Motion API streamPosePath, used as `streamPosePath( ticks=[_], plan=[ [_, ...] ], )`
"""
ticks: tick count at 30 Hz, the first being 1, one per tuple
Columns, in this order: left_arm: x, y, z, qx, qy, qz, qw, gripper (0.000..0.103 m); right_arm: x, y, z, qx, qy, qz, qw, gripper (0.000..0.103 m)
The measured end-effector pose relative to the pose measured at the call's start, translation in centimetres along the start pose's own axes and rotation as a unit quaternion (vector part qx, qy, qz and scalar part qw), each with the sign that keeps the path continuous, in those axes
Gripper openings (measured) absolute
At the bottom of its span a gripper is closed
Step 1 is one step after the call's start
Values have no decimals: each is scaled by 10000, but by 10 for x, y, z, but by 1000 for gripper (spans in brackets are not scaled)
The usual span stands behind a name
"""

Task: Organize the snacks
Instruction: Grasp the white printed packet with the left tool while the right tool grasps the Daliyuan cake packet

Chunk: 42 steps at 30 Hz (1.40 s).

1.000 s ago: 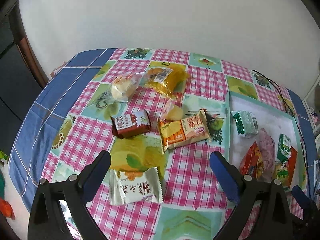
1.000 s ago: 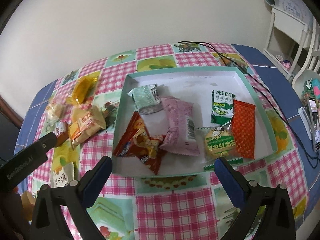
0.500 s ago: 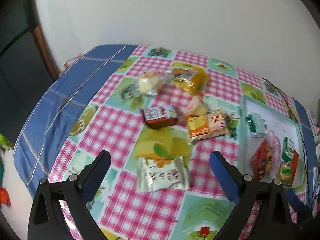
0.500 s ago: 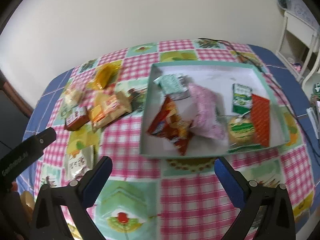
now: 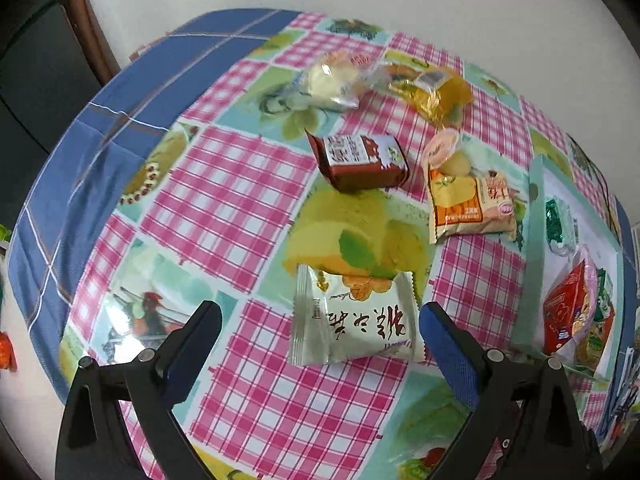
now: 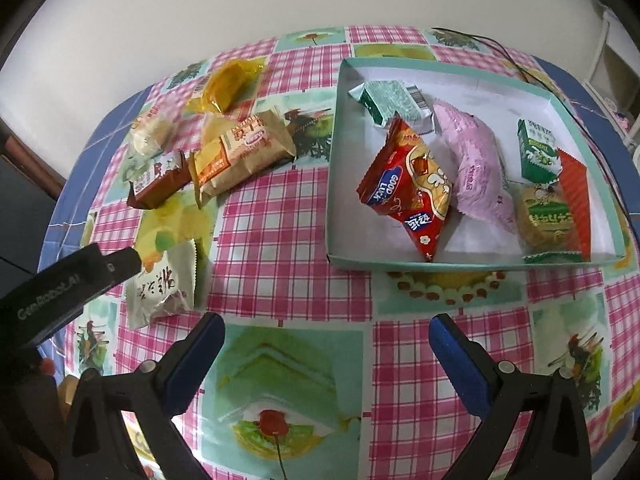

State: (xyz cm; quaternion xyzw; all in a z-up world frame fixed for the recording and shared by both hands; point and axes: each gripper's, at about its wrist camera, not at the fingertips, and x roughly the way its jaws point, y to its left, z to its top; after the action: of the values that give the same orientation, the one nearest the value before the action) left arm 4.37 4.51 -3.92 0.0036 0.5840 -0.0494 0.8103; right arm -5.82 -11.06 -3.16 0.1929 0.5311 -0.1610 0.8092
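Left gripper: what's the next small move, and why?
Probably ease the left gripper down and a little right, so its open fingers straddle the white packet, then close. That packet is the nearest snack outside the tray, lying flat on the tablecloth just off the right finger, untouched. The right gripper is open, empty, over bare cloth.

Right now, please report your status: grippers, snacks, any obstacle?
Left gripper open, empty, lined up on the white snack packet. Right gripper open, empty, short of the tray. Five other snacks loose on the tablecloth. Nothing blocking the packet.
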Motion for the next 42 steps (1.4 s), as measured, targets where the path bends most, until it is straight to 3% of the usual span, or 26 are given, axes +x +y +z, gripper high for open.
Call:
streamPosePath(
  ticks=[7,9,13,14,20,21,28,33,37,42],
  plan=[
    [18,-7,3,40,249,-150,9996,97,3,2,5,-41,-56,-44,10000,103],
    [23,-9,4,62,290,-166,9994,86,4,3,5,-63,-76,-59,9999,103],
    [35,-9,4,59,420,-220,9989,80,7,6,7,-97,-92,-61,9999,103],
    [36,-10,4,51,441,-262,9987,74,7,6,7,-102,-96,-65,9999,103],
    [32,-8,4,46,348,-332,9988,61,7,8,11,-116,-138,-51,9998,103],
    [31,-9,6,25,344,-357,9988,53,6,8,11,-117,-154,-46,9998,103],
    [21,-6,17,-148,238,-552,9981,53,-4,11,18,-174,-372,32,9992,103],
    [4,0,30,-340,-69,-767,9964,53,-15,15,32,-127,-694,303,9970,103],
    [-4,7,41,-592,-313,-743,9950,53,-21,18,48,-121,-966,427,9943,103],
    [1,11,56,-773,-336,-673,9942,53,-16,27,71,-276,-1096,495,9924,103]
  ],
)
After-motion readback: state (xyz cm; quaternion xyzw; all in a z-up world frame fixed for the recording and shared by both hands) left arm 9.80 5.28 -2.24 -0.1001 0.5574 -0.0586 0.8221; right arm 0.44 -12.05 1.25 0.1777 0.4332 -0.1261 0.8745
